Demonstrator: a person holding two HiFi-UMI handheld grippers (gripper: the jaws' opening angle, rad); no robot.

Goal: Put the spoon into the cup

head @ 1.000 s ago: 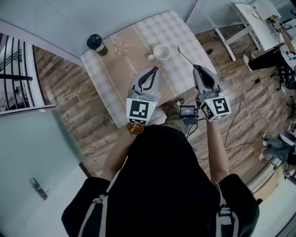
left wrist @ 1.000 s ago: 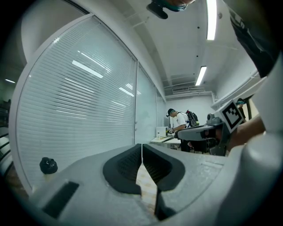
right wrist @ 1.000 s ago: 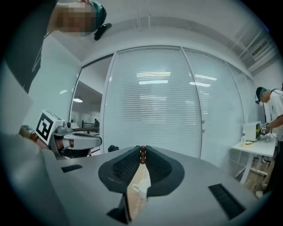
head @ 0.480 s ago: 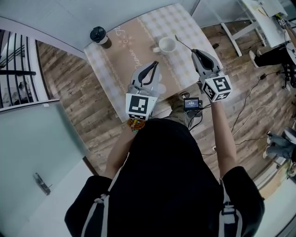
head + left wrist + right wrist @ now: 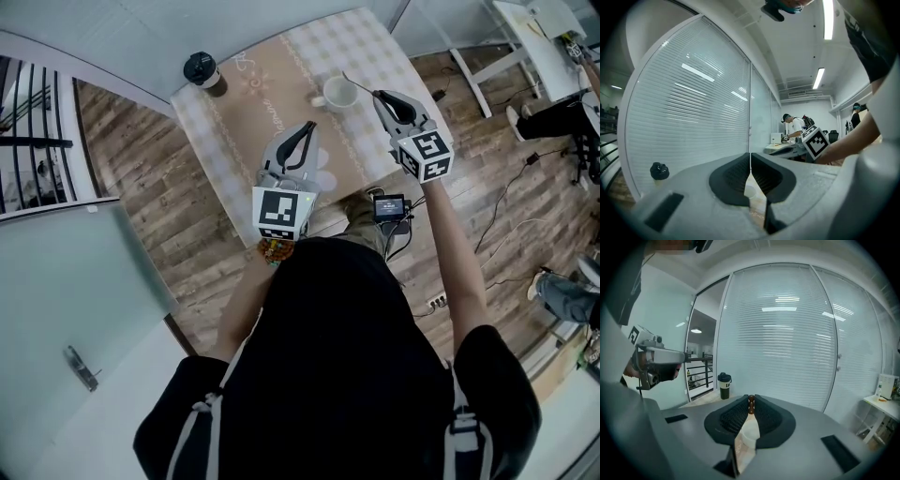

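Note:
A white cup (image 5: 339, 92) stands on the checked tablecloth (image 5: 281, 84). My right gripper (image 5: 378, 94) hovers just right of the cup, shut on a thin spoon (image 5: 359, 82) that points up-left past the cup's far rim. In the right gripper view the spoon's brown handle end (image 5: 751, 404) sits pinched between the jaws (image 5: 751, 412), and the cup (image 5: 749, 437) shows below through the gap. My left gripper (image 5: 310, 127) hangs over the near half of the table, shut with nothing in it; its own view shows the closed jaws (image 5: 750, 171) and the cup (image 5: 750, 191) beyond.
A black-lidded paper coffee cup (image 5: 200, 71) stands at the table's far left corner, also seen as a cup (image 5: 724, 385) in the right gripper view. Wood floor surrounds the table; a glass wall runs behind it. White desks (image 5: 525, 28) and people are at the right.
My right gripper has carried the spoon leftward, from beside the table's right edge to right next to the cup. The left gripper has hardly moved.

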